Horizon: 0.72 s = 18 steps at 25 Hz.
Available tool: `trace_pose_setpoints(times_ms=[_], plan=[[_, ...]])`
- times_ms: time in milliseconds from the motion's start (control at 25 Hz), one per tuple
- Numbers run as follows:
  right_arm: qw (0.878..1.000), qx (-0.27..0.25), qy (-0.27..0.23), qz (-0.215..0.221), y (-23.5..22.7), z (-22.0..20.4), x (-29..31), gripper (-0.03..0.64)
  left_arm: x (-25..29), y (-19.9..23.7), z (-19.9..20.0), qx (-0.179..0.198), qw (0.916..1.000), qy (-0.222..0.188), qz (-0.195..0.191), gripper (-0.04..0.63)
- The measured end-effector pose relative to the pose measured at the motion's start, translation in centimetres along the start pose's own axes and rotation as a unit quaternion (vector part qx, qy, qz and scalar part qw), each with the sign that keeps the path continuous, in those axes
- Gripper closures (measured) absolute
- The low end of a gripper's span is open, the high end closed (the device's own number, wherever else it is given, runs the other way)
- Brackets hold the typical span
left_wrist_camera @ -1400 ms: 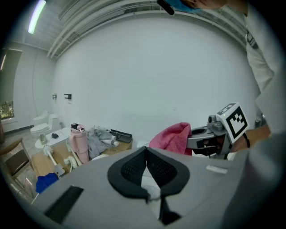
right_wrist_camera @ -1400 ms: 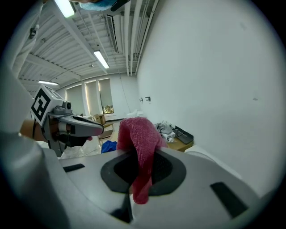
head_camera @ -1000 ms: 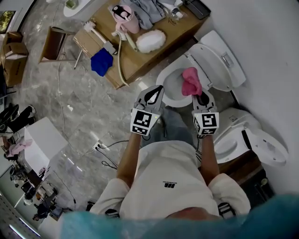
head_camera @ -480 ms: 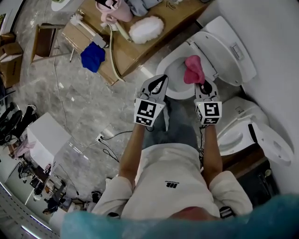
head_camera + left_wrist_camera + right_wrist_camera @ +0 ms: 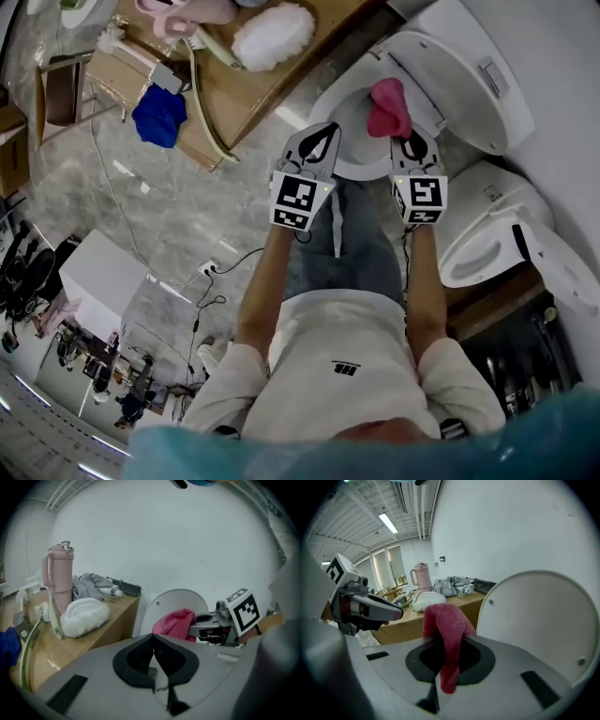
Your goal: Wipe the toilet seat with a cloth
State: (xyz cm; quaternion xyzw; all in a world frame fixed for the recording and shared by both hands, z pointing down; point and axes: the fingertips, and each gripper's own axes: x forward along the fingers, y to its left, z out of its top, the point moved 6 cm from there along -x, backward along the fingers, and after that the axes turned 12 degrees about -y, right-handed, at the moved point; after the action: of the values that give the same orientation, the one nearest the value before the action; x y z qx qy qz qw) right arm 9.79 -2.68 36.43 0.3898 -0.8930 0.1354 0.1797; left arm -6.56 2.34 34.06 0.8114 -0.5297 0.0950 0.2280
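1. Both grippers have edged nearer the toilet. The right gripper (image 5: 406, 142) pinches the pink cloth (image 5: 386, 105); the left gripper (image 5: 324, 134) is closed on nothing.
2. Step: approach. The cloth hangs over the bowl, seemingly not yet on the toilet seat (image 5: 359, 169).
3. Next: lower, press flat, sweep round the rim.
4. The seat looks glossy. Marble floor (image 5: 112, 206), cluttered wooden bench (image 5: 244, 89) to the left, second toilet (image 5: 473, 248) to the right.

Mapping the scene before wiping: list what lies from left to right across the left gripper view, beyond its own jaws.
Pink cup → white fluffy duster → pink cloth → right gripper, shut on that cloth.
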Motion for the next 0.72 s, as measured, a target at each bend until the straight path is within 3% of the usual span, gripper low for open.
trace_pose_setpoints(times_ms=[720], plan=[[0.998, 0.012, 0.052, -0.041, 0.0, -8.9, 7.7, 0.598, 5.6, 5.6, -8.5, -0.027, 0.9982, 0.043, -0.033, 0.584]])
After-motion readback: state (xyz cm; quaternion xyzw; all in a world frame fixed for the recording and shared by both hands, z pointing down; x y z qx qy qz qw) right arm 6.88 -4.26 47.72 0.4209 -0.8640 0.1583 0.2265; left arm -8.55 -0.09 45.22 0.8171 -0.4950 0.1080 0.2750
